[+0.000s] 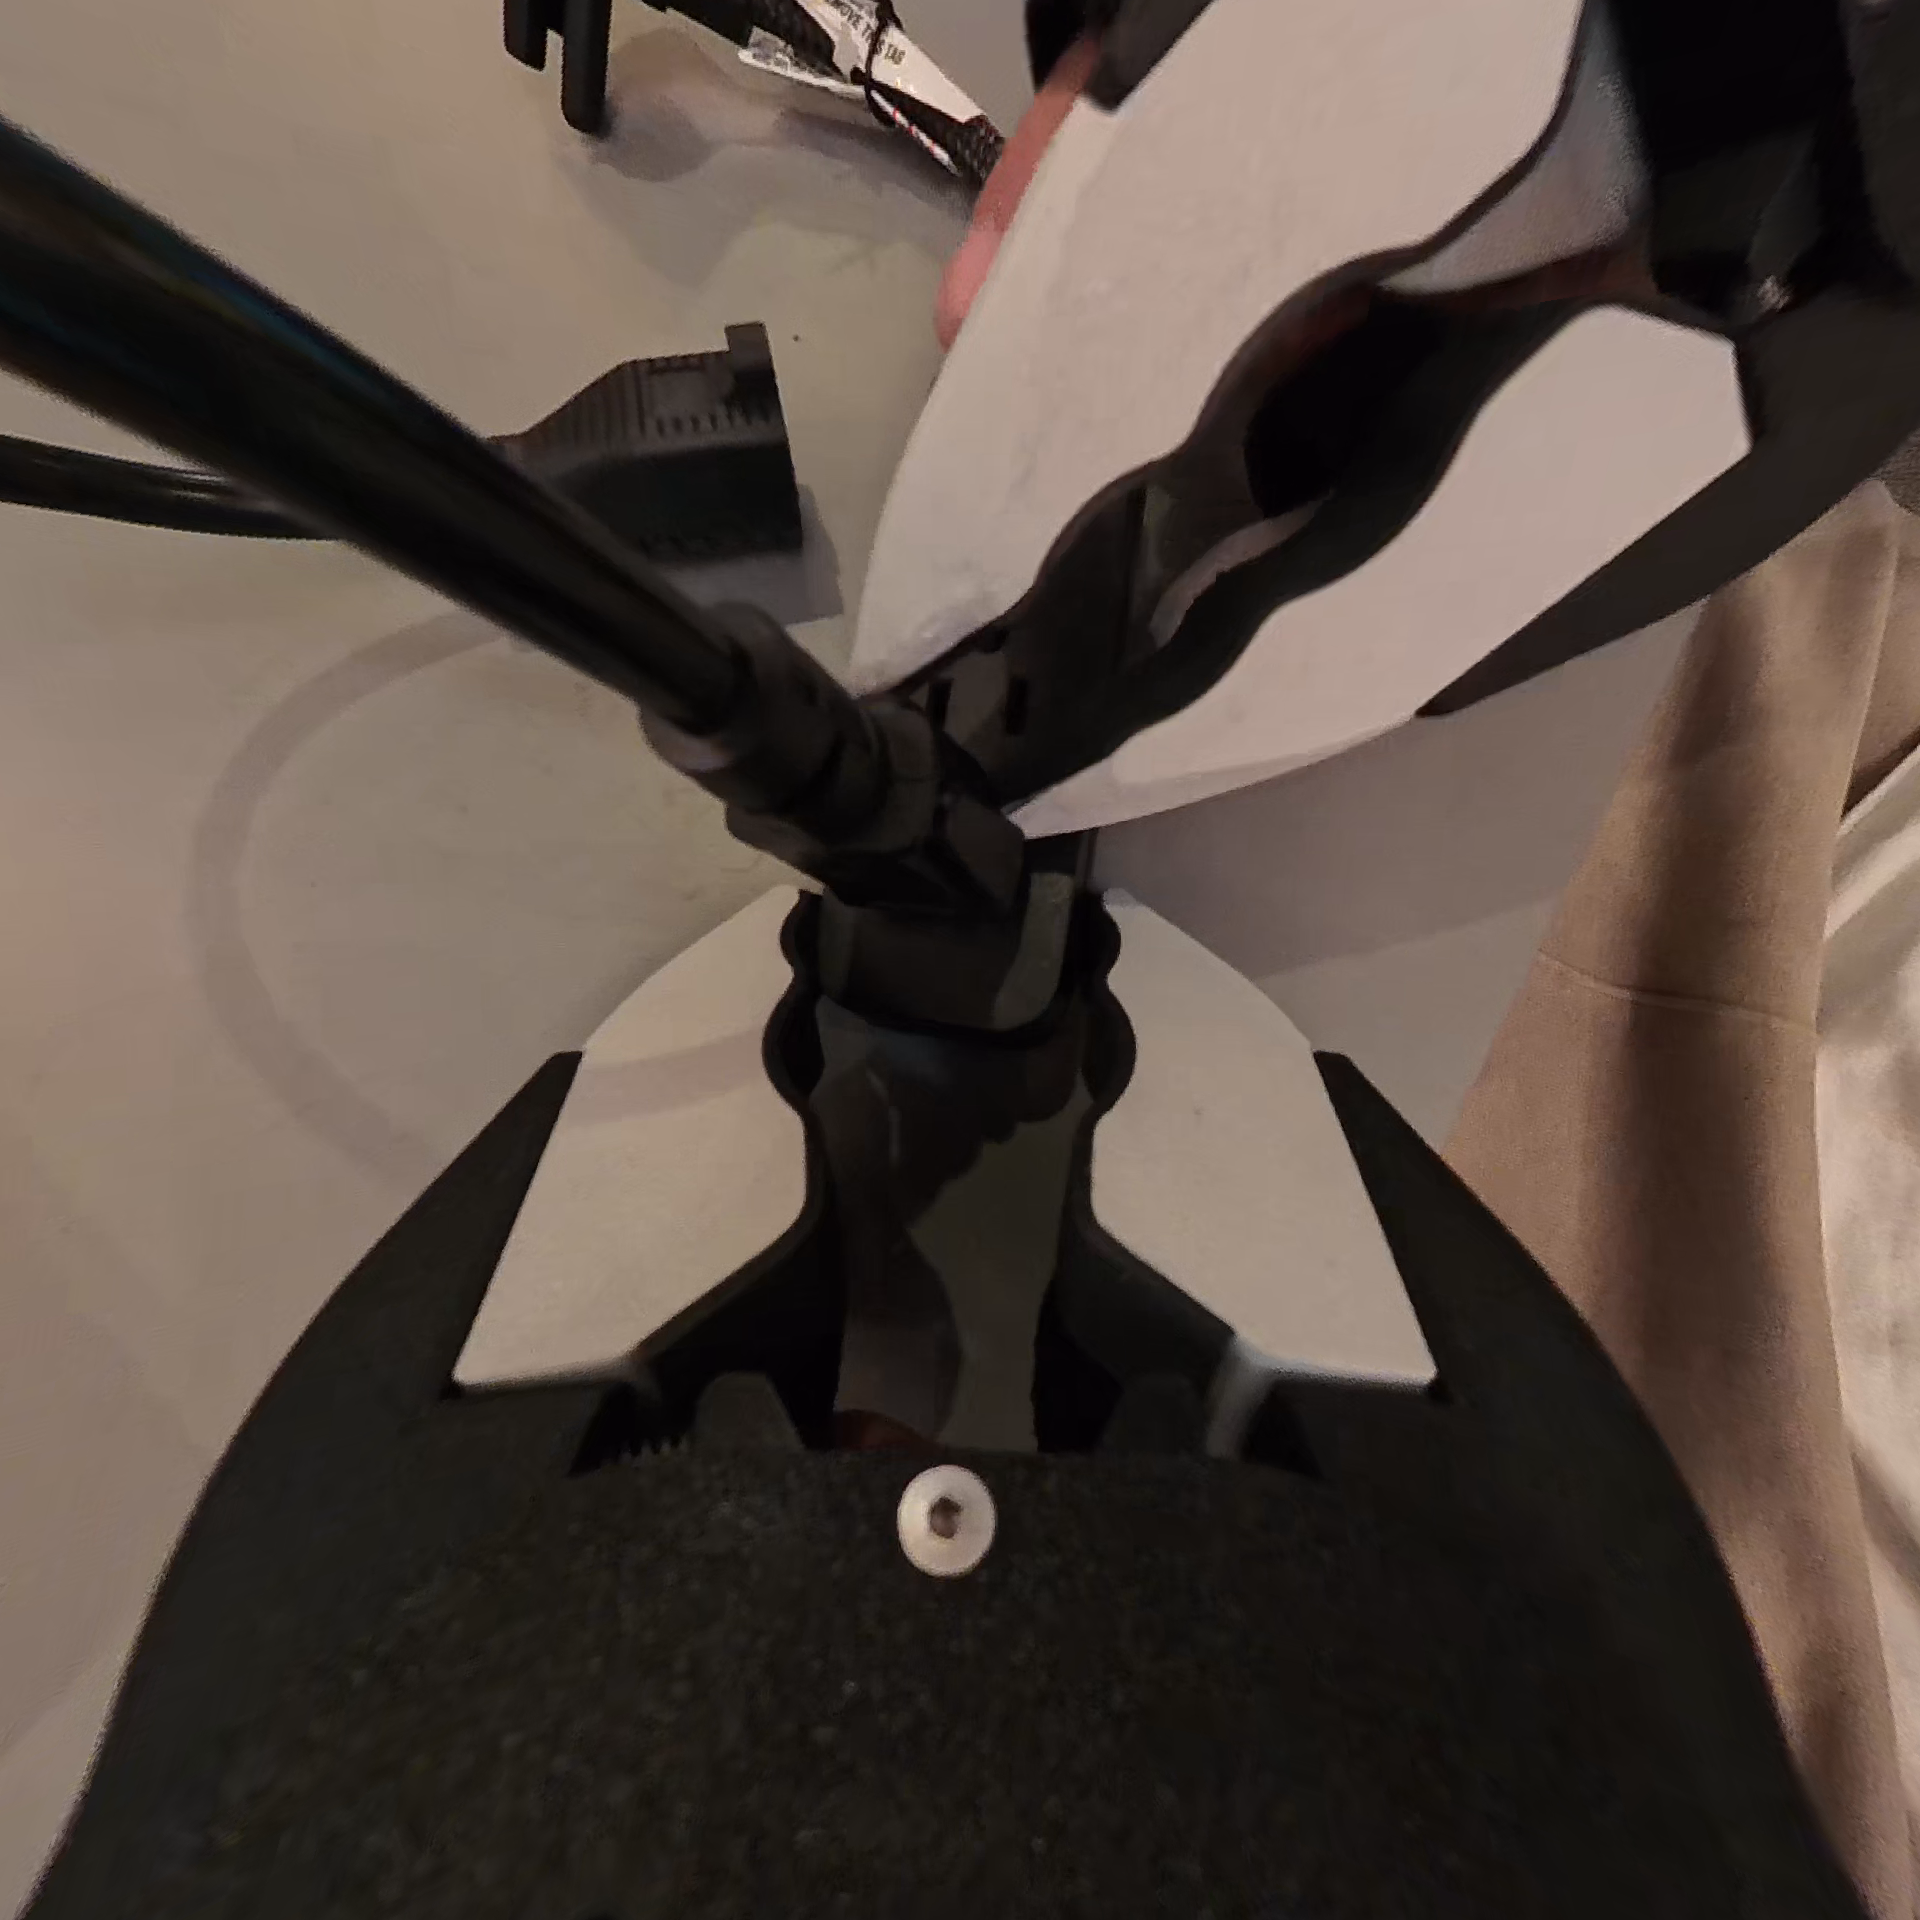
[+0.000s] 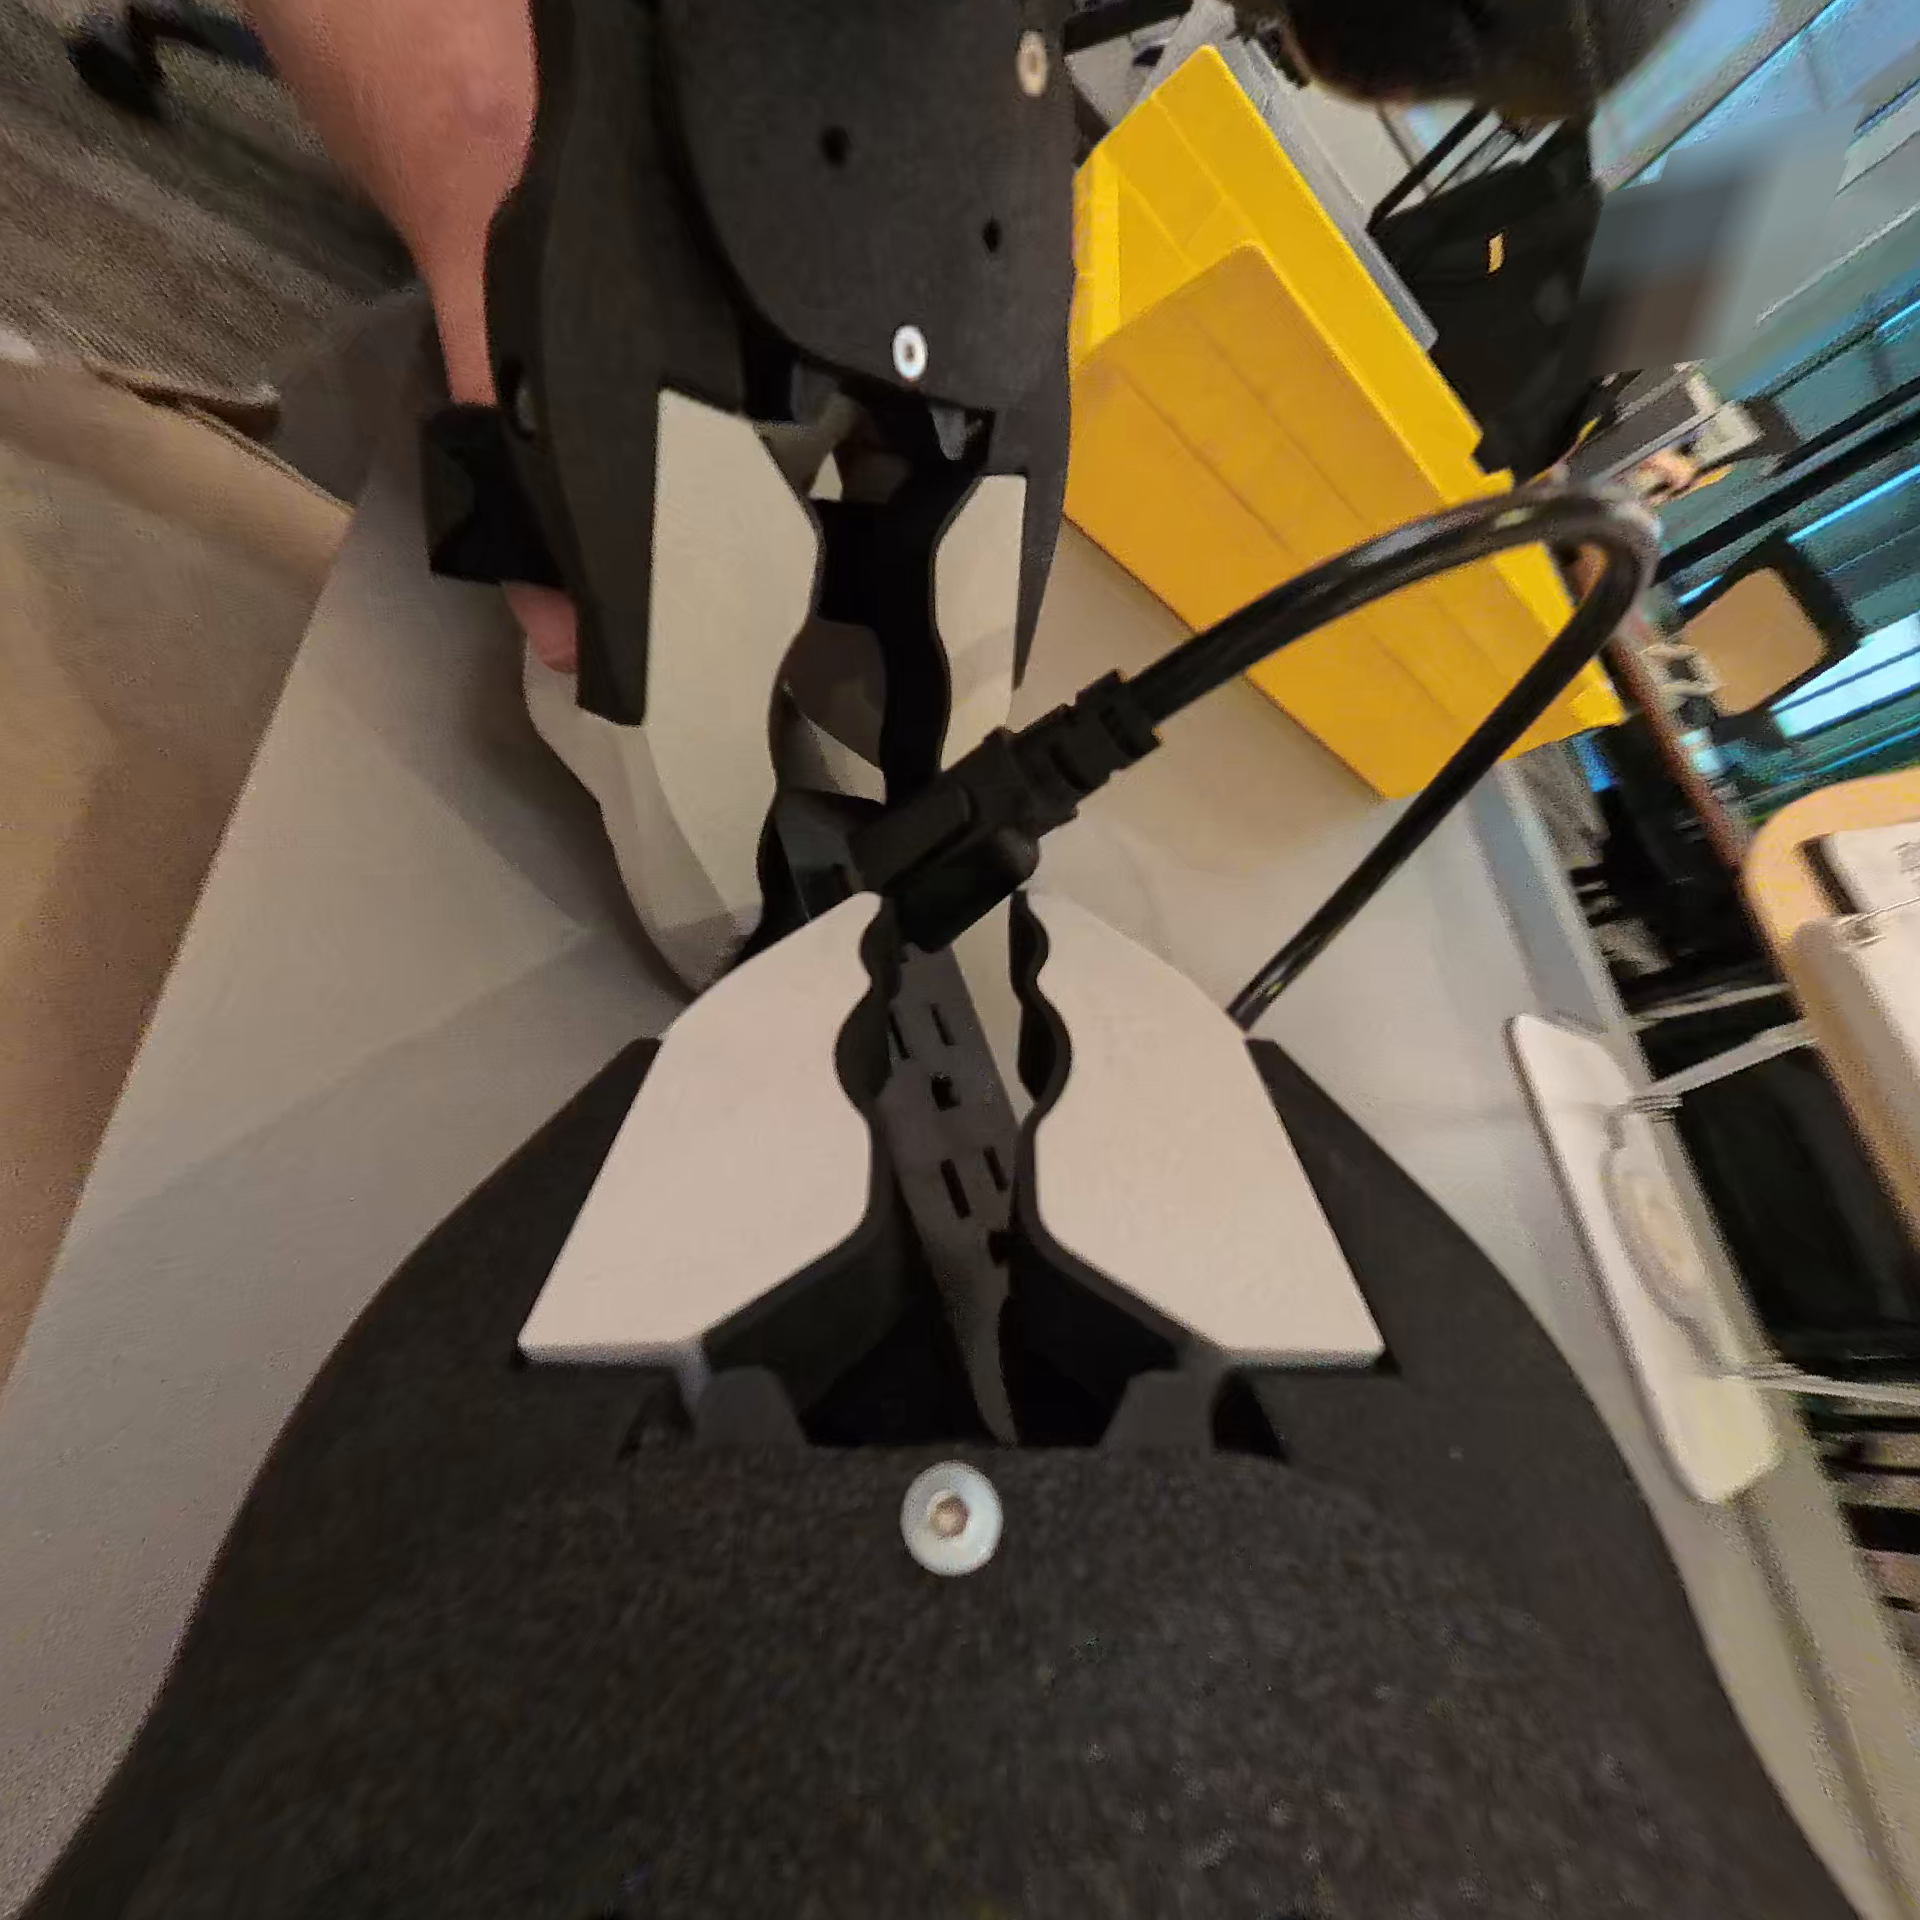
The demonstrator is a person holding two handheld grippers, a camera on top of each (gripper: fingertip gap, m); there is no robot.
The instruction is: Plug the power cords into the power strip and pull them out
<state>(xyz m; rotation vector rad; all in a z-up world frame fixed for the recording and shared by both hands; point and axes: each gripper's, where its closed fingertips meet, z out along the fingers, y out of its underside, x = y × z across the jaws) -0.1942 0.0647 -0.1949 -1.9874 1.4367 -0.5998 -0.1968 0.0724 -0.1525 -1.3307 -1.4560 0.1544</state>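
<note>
My right gripper (image 2: 948, 914) is shut on a black power strip (image 2: 951, 1132), held edge-up between its white pads; the outlet slots show. A black plug (image 2: 961, 836) sits at the strip's far end, and its cord (image 2: 1455, 540) loops off to the right. My left gripper (image 1: 951, 914) is shut on that plug (image 1: 935, 966). The plug's thick black cord (image 1: 416, 457) runs off to the upper left. In the left wrist view the right gripper (image 1: 945, 748) comes in from the upper right with the strip (image 1: 1195, 582). In the right wrist view the left gripper (image 2: 831, 821) comes down from above.
A black power brick (image 1: 665, 457) lies on the white table (image 1: 312, 935), with a tagged braided cable (image 1: 914, 94) beyond it. Yellow bins (image 2: 1299, 416) stand behind the cord. A white tray (image 2: 1642, 1247) sits at the table's right edge. A person's beige trousers (image 1: 1662, 1039) are close. The grippers' ends are close to 4 centimetres from one another.
</note>
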